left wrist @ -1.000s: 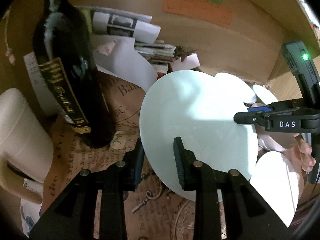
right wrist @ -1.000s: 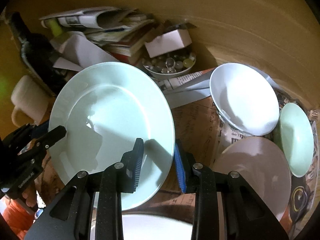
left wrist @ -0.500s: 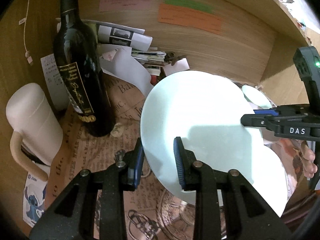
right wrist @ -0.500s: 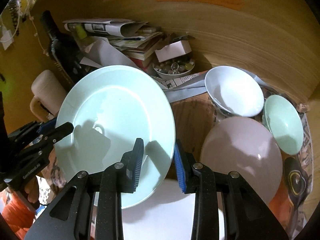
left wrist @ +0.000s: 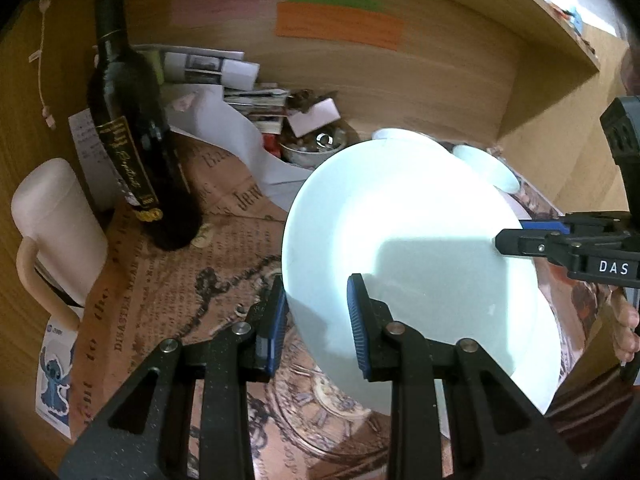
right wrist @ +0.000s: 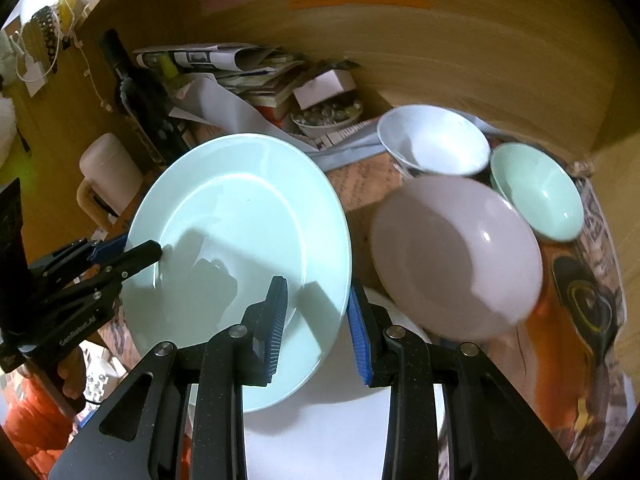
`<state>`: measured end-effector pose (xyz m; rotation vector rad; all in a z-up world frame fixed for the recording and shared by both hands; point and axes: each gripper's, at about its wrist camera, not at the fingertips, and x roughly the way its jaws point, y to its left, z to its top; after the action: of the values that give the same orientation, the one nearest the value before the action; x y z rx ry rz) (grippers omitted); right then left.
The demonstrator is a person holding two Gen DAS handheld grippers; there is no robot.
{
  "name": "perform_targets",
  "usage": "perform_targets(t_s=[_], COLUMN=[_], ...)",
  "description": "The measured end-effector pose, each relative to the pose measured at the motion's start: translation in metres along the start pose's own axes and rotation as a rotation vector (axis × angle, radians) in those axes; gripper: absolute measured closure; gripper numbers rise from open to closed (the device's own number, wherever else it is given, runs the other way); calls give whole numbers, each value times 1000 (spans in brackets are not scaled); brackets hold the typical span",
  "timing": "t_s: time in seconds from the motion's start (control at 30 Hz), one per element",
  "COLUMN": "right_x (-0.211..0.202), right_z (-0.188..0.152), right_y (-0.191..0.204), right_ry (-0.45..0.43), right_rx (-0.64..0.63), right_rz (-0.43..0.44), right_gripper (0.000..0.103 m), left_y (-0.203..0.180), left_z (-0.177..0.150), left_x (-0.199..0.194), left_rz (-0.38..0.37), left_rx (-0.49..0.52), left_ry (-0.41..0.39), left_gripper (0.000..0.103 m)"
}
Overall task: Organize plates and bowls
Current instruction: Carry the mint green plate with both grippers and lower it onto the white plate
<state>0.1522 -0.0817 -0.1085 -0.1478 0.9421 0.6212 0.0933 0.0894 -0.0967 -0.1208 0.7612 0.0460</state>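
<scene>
Both claws clamp one pale green plate [right wrist: 240, 240], carried off the counter [left wrist: 224, 240] between them: our left claw [left wrist: 316, 320] is narrowed on the near left rim, one pad under the plate and one on its face, and our right claw [right wrist: 318, 320] is narrowed on the opposite rim, one pad on the face and one beyond the edge. The plate lies straight ahead of each claw, tilted, its face toward the right wrist view and its underside toward the left. The relation that matters, we judge: to the right of the plate sits a pinkish-white shallow bowl [right wrist: 456, 256], just beside it; behind that a white bowl [right wrist: 434, 140] and a mint green bowl [right wrist: 538, 192] stand close together. A white plate [right wrist: 340, 420] lies below the carried one, under the right claw. The right claw is the nearer to this crockery. To the left stand a dark wine bottle [left wrist: 132, 148] and a cream mug [left wrist: 52, 232]. Against the frames of a second ago, the grip is unchanged, but the views have drawn back: the bottle and mug appear farther off and smaller, and the bowls sit lower and nearer.
</scene>
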Motion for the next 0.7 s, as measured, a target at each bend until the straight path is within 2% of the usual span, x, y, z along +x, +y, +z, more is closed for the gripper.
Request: perform_targets(t_s=[0.37, 0.7], right_x=[-18, -22], right_z=[-31, -57], right_y=[-17, -26], right_ry=[-23, -21], right_rx=[73, 117], right_rz=[11, 24], right_gripper=[75, 75], left_y=[-25, -37], left_z=[-11, -28], left_x=[-4, 0], left_rz=[-35, -57], left_rx=[31, 19], left_ry=[31, 62], left_gripper=[74, 74])
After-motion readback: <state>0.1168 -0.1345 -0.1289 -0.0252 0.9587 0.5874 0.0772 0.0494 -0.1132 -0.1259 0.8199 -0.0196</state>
